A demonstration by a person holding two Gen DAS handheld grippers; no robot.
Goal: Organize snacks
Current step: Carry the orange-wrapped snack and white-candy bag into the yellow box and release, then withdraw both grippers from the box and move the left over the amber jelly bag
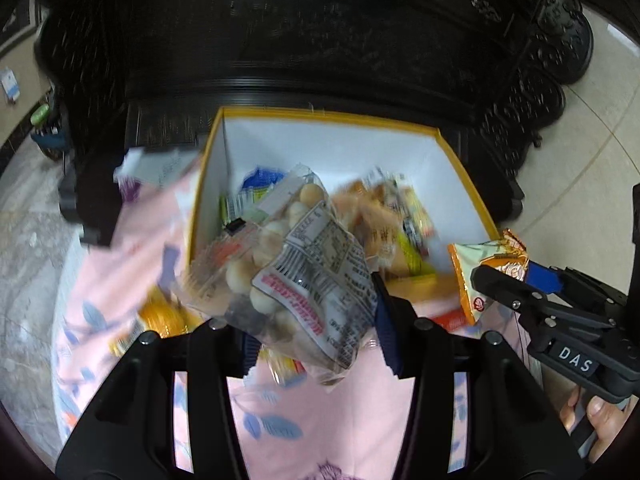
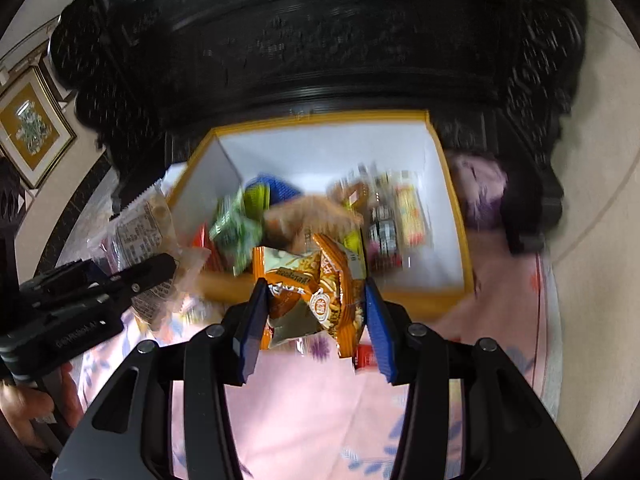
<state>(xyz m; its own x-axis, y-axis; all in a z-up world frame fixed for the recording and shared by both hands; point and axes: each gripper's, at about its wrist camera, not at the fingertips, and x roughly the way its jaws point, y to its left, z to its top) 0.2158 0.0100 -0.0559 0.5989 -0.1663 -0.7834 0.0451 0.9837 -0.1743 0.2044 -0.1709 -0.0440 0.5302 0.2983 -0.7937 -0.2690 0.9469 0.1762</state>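
My left gripper (image 1: 316,336) is shut on a clear bag of round pale snacks (image 1: 296,276) with a printed label, held above the pink cloth just in front of the box. My right gripper (image 2: 314,320) is shut on an orange snack packet (image 2: 316,296), also held up near the box's front edge. That right gripper (image 1: 504,280) and its orange packet (image 1: 480,272) show at the right of the left wrist view; the left gripper (image 2: 132,280) with the clear bag (image 2: 144,236) shows at the left of the right wrist view. An orange-rimmed box (image 1: 340,114) with white walls holds several snack packets.
A pink flowered cloth (image 1: 320,420) covers the table, with loose packets (image 1: 164,316) lying on it near the box. Dark carved furniture (image 1: 320,40) stands right behind the box. A framed picture (image 2: 32,128) hangs at the left. A person's hand (image 1: 600,412) grips the right tool.
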